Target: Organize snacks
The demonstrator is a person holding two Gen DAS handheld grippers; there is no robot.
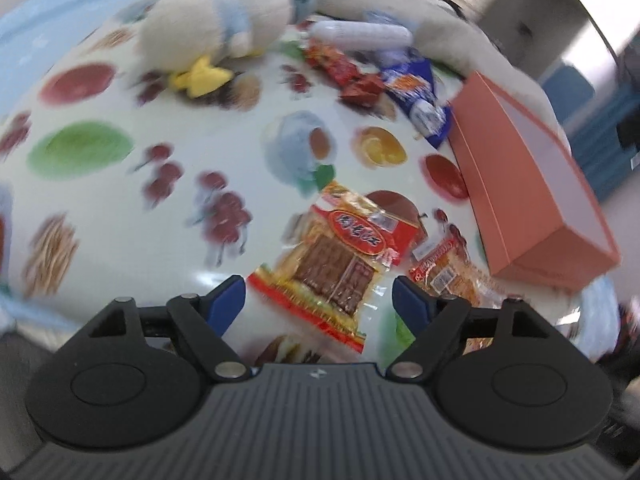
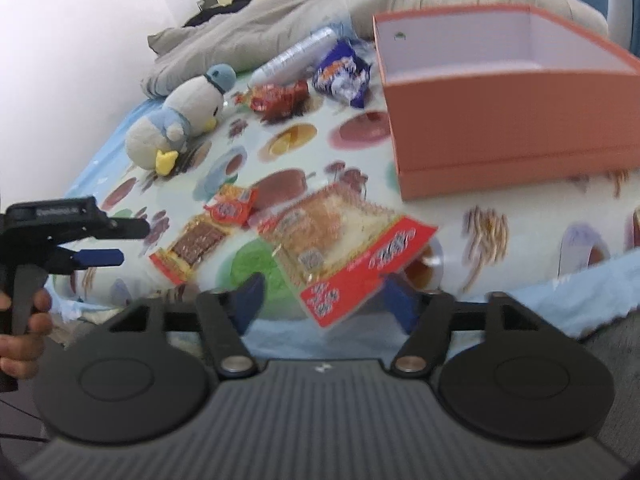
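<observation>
Clearly the left gripper [image 1: 318,300], jaws wide and empty, is the nearer claw to the brown snack packet [image 1: 336,258], which lies just ahead at twelve o'clock, its long axis running from seven to one. The right gripper [image 2: 322,300], also wide, faces the larger red-edged packet [image 2: 344,248]. The empty orange box [image 1: 536,184] sits at two o'clock.

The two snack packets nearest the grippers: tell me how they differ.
The brown-slab packet is smaller and lies ahead of the left hand-held gripper, whose fingers are open. The larger golden packet sits nearer the orange box, before the open right hand-held gripper; its contents are pale orange, not dark brown. Both are clear with red printed ends and lie flat on the printed cloth, outside the box.
</observation>
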